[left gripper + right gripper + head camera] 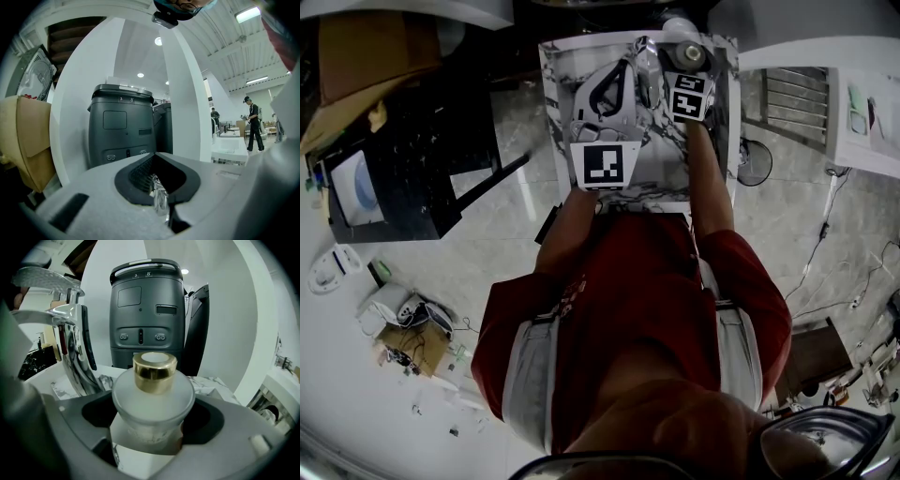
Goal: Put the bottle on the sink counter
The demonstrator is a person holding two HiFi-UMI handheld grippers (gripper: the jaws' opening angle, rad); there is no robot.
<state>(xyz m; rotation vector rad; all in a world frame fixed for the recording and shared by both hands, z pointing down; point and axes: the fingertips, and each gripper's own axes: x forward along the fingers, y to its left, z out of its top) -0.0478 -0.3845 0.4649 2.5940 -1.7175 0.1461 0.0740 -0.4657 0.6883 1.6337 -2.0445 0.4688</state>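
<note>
A frosted glass bottle with a gold cap stands upright on the marble sink counter, between the jaws of my right gripper. Dark gaps show on both sides of it, so the jaws are open and not pressing. From the head view the bottle sits at the counter's far right corner, just beyond the right gripper. The chrome faucet rises to its left. My left gripper hovers over the counter left of the faucet. Its jaws meet at the tips, shut.
A dark grey machine stands behind the counter beside a white pillar. A black cart is on the floor at the left and a small fan at the right. People stand far off in the hall.
</note>
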